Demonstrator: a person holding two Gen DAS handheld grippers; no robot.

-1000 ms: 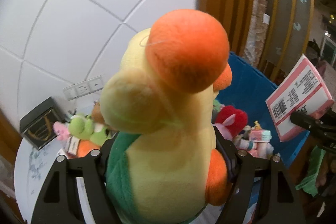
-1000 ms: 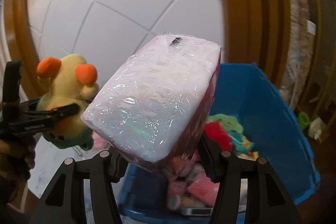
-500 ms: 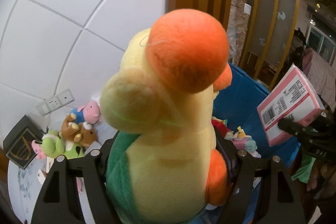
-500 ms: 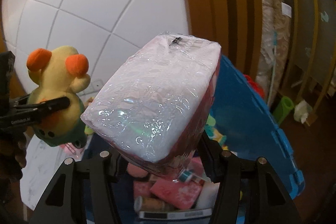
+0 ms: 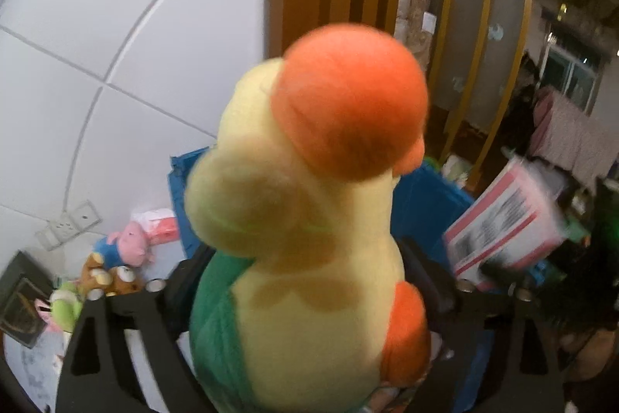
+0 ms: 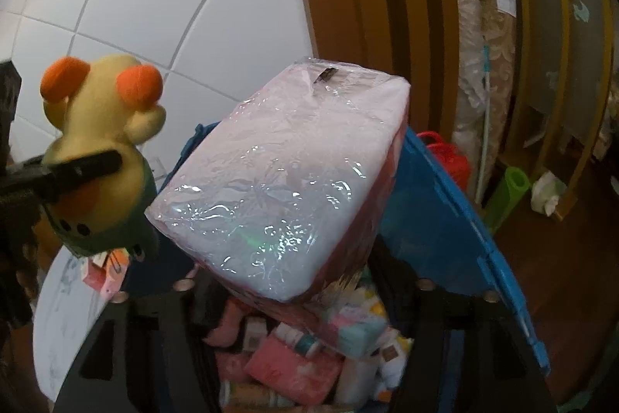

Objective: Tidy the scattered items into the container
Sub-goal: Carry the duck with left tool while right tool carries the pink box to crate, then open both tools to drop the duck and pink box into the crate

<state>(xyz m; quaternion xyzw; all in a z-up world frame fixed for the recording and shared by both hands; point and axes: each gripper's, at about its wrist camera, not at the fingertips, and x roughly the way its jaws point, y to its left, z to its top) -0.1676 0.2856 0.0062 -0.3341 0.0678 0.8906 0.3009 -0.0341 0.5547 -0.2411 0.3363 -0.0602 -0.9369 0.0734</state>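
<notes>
My left gripper (image 5: 305, 281) is shut on a yellow plush toy (image 5: 309, 239) with orange ears and a green back; it fills the left wrist view and also shows at the left of the right wrist view (image 6: 100, 157). My right gripper (image 6: 301, 281) is shut on a pink plastic-wrapped tissue pack (image 6: 278, 180), held above the blue container (image 6: 456, 219). The pack also shows at the right of the left wrist view (image 5: 506, 219). The container (image 5: 425, 204) holds several packs and toys (image 6: 309, 351).
Small plush toys (image 5: 116, 258) and a pink pack (image 5: 158, 223) lie on the white table (image 5: 31, 370) left of the container. A dark box (image 5: 23, 300) stands at the table's left. Wooden slats (image 6: 387, 6), rolls and a red can (image 6: 445, 157) stand behind.
Both grippers have swung right with their loads. The right gripper now looks down into the blue container. The table toys have slid toward the left edge of the left wrist view.
</notes>
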